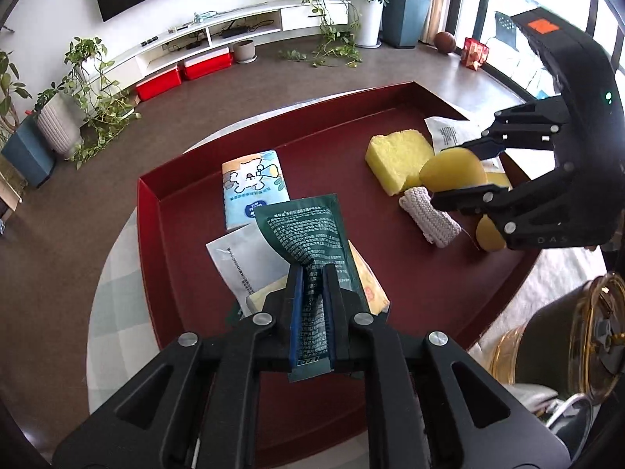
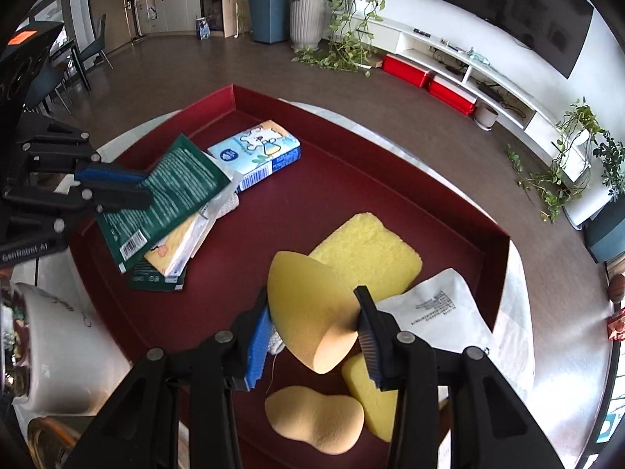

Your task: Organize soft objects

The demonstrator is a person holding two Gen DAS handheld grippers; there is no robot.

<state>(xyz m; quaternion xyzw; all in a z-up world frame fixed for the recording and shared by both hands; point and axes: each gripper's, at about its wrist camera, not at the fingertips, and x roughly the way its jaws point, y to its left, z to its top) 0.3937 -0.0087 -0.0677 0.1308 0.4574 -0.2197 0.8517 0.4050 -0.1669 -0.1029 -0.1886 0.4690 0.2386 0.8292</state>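
Note:
My left gripper (image 1: 312,273) is shut on a dark green sachet (image 1: 304,230) and holds it above a pile of packets (image 1: 242,265) at the left of the red tray (image 1: 187,179); it also shows in the right wrist view (image 2: 133,187). My right gripper (image 2: 312,305) is shut on a yellow teardrop sponge (image 2: 308,308), held above the tray's right side; it shows in the left wrist view (image 1: 461,179) too. A yellow block sponge (image 2: 367,254), a gourd-shaped sponge (image 2: 312,418), a white pouch (image 2: 437,312), a knitted white roll (image 1: 429,215) and a blue tissue pack (image 2: 258,148) lie in the tray.
The tray sits on a round table with a pale checked cloth (image 1: 113,273). A white pot (image 2: 50,351) and a glass vessel (image 1: 586,336) stand by the tray's near edge. Plants and a TV shelf line the far wall.

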